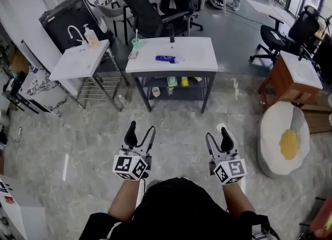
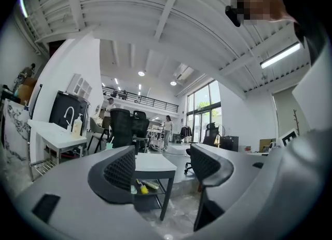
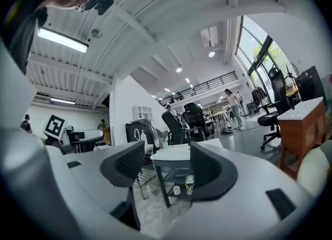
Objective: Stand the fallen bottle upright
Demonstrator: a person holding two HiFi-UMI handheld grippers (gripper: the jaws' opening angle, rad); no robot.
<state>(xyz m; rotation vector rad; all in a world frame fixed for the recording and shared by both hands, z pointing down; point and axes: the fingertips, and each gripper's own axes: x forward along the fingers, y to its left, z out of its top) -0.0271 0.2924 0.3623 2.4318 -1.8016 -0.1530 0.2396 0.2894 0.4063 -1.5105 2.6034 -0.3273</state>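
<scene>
A blue bottle (image 1: 167, 58) lies on its side on the white table (image 1: 199, 52) far ahead of me. A green cup (image 1: 136, 42) and a dark upright fixture (image 1: 171, 34) stand near the table's back edge. My left gripper (image 1: 141, 128) and right gripper (image 1: 218, 133) hover over the floor, well short of the table, pointing level toward it. Both are open with nothing between the jaws. The left gripper (image 2: 163, 163) sees the table (image 2: 155, 162) between its jaws, as does the right gripper (image 3: 165, 169) with the table (image 3: 176, 154). The bottle does not show in either gripper view.
A lower shelf (image 1: 194, 89) under the table holds small items. A second white table (image 1: 78, 62) with a soap dispenser (image 1: 91, 36) stands at the left. Office chairs (image 1: 155, 10) are behind; a wooden cabinet (image 1: 290, 80) and an egg-shaped cushion (image 1: 285, 140) lie right.
</scene>
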